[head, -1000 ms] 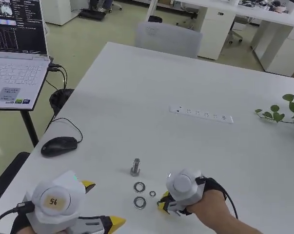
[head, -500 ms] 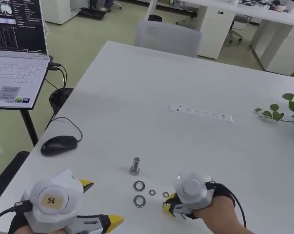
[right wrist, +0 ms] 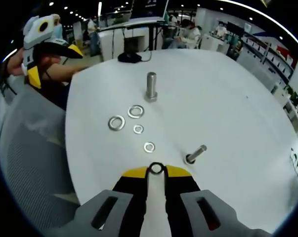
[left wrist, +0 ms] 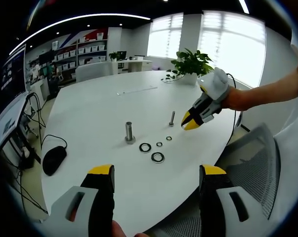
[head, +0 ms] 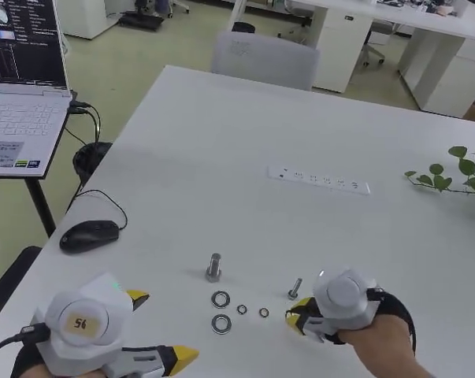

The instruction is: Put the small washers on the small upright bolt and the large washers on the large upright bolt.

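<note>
Jaws of the right gripper (right wrist: 156,174) are seen closed on a held washer (right wrist: 152,168), with the hand kept low over the table (head: 221,157) beside the small bolt (head: 295,289). The left gripper (left wrist: 156,172) is held back at the near table edge, jaws spread wide and empty. Two large washers (head: 220,298) and two small washers (head: 242,309) lie between the grippers, just before the large bolt (head: 213,268).
</note>
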